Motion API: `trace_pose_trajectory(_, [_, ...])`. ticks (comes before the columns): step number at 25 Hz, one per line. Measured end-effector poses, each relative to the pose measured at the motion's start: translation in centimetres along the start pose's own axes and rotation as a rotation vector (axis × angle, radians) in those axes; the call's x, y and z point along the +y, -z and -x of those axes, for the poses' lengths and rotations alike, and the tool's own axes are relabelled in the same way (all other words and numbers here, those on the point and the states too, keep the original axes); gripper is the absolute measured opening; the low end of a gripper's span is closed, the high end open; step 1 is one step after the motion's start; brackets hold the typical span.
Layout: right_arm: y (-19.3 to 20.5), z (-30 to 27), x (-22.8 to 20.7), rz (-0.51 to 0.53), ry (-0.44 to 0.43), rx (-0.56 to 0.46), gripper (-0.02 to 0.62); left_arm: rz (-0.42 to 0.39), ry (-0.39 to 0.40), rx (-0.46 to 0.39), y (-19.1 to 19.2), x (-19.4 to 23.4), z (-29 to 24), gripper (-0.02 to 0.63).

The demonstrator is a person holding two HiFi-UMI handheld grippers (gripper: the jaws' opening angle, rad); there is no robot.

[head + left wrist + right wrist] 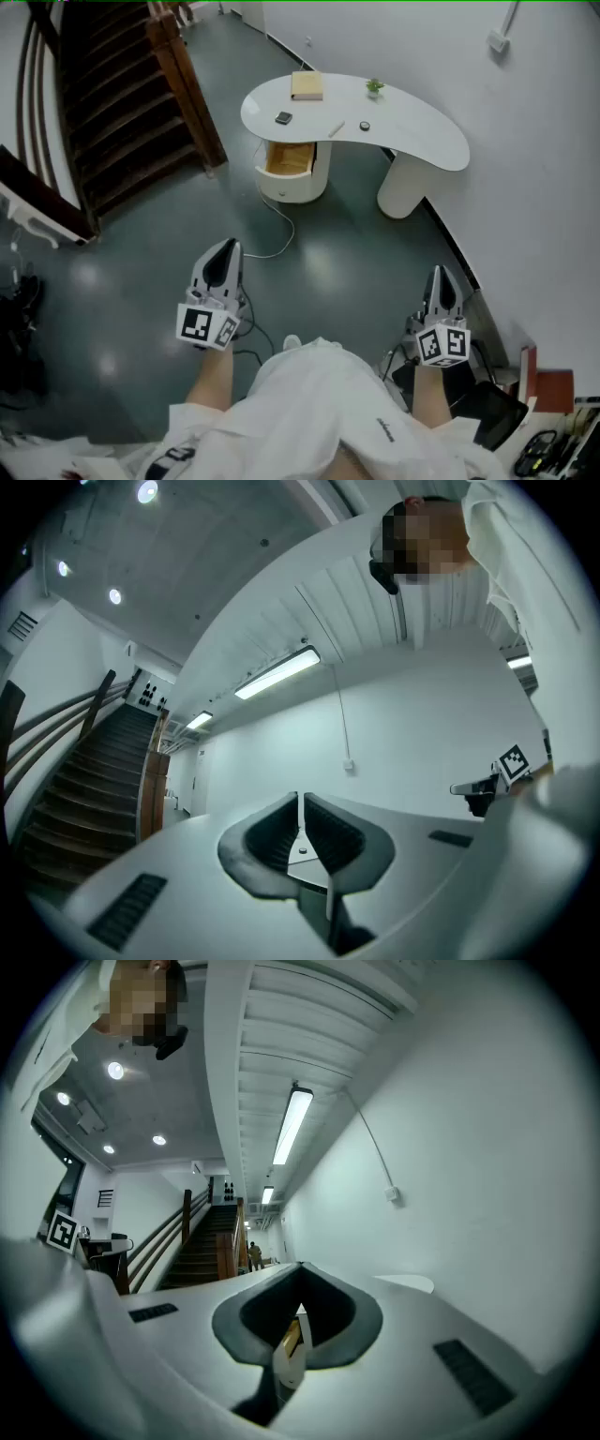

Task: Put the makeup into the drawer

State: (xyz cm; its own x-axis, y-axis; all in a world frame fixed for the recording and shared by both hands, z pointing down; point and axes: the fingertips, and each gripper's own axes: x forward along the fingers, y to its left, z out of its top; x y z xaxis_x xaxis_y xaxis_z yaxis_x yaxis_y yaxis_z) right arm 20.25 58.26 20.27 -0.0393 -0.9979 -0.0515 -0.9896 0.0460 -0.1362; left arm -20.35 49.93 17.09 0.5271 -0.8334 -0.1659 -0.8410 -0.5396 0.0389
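A white curved desk [427, 142] stands far ahead across the floor. On its top lie a small dark compact [283, 118], a thin pale stick [336, 129] and a small round item [364, 126]. The drawer [289, 159] in the desk's round pedestal is pulled out and shows a wooden inside. My left gripper [225, 247] [299, 802] is held low and near me, shut with nothing in it. At the same distance from the desk, my right gripper [439, 275] [300, 1271] is also shut and holds nothing. Both point toward the desk.
A tan book [307, 85] and a small plant [374, 87] sit at the desk's back. A wooden staircase [112, 103] rises at the left. A cable [278, 236] trails over the grey floor. Dark gear and tools [525, 422] lie at the lower right by the wall.
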Motion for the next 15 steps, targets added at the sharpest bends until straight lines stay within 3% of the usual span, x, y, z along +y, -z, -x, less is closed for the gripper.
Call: trace_pose_trajectory(15, [0.3,-0.1,1.9,-0.034,-0.013,0.005,0.017,-0.002,-0.008,0.014,0.1,1.5,1.0,0.043])
